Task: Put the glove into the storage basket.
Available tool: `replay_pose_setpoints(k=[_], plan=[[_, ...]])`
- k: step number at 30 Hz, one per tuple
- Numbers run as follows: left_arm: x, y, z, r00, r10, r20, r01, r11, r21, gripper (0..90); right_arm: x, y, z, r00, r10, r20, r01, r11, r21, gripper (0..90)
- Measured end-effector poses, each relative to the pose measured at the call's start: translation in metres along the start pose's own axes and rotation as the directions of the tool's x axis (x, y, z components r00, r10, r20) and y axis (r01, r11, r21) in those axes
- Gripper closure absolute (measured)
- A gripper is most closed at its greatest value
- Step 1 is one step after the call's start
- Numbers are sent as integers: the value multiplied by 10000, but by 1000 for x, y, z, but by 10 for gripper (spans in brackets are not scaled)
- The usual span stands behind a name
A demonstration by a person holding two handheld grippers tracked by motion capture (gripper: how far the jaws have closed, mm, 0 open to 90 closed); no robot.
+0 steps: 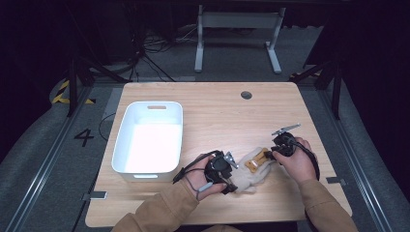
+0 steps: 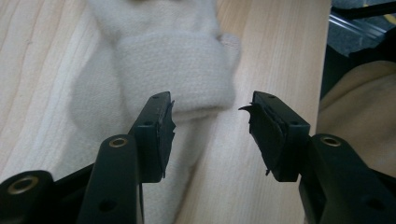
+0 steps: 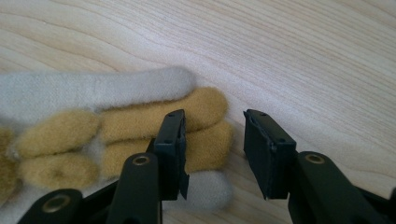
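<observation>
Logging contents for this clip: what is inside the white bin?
The white bin shows a bare white floor in the high view, with nothing lying in it. The glove lies outside on the table. The bin's near inner wall is hidden by its rim.

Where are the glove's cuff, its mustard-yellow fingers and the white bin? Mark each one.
glove's cuff point(image 2: 175, 60), left gripper view, on the middle of the ribbed band.
mustard-yellow fingers point(image 3: 205, 105), right gripper view, near the upper finger's tip.
white bin point(image 1: 122, 135), high view, on its left rim.
</observation>
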State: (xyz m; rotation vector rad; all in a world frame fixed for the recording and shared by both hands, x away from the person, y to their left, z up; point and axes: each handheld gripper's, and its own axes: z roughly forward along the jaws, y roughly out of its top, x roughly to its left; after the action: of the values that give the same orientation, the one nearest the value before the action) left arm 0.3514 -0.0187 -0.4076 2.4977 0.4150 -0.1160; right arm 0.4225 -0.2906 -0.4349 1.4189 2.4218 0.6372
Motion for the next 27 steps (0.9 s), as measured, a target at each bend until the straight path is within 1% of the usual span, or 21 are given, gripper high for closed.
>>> replay_pose_setpoints(k=[3, 5, 9, 10, 12, 14, 16, 18, 20, 22, 24, 27], plan=[[1, 0, -1, 10000, -54, -25, 54, 10000, 26, 501, 1, -1, -2, 10000, -8, 45, 8, 10000, -13, 609], [2, -1, -2, 9999, -148, -2, 148, 9998, -94, 501, 0, -1, -5, 10000, 10, 71, -9, 9999, -105, 607], [2, -1, -5, 9998, -180, -26, 179, 9997, -178, 502, -1, -3, -8, 10000, 20, 32, -20, 9999, -139, 607], [2, -1, -5, 9998, -179, -23, 179, 9997, -194, 504, -2, -3, -7, 10000, 7, 31, -7, 10000, 13, 619], [2, 0, -5, 9999, -165, -36, 164, 9996, -212, 504, -2, -4, -6, 10000, 28, -2, -28, 10000, 57, 626], [1, 0, -5, 9997, -218, -62, 216, 9994, -280, 505, -2, -4, -3, 9999, -64, -104, 66, 9997, 223, 670], [2, 0, -6, 9997, -222, -104, 219, 9991, -361, 505, 0, -4, -3, 9998, -45, -179, 50, 9996, 277, 720], [2, 1, -6, 9997, -221, -125, 215, 9990, -404, 505, 2, -4, -3, 9996, -131, -249, 139, 9994, 331, 789], [1, 2, -5, 9997, -168, -192, 158, 9987, -478, 505, 4, -4, -4, 9995, -256, -176, 263, 9987, 429, 821], [-1, 4, -2, 9997, -85, -234, 72, 9985, -540, 504, 6, -4, -3, 9992, -393, -48, 395, 9983, 436, 833], [-1, 5, 2, 9988, 21, -484, -45, 9987, -498, 502, 7, -4, -3, 9990, -439, -12, 440, 9980, 454, 837], [2, 7, 11, 9981, -87, -603, 61, 9991, -425, 497, 6, -4, -3, 9995, -313, -78, 316, 9986, 430, 837]])
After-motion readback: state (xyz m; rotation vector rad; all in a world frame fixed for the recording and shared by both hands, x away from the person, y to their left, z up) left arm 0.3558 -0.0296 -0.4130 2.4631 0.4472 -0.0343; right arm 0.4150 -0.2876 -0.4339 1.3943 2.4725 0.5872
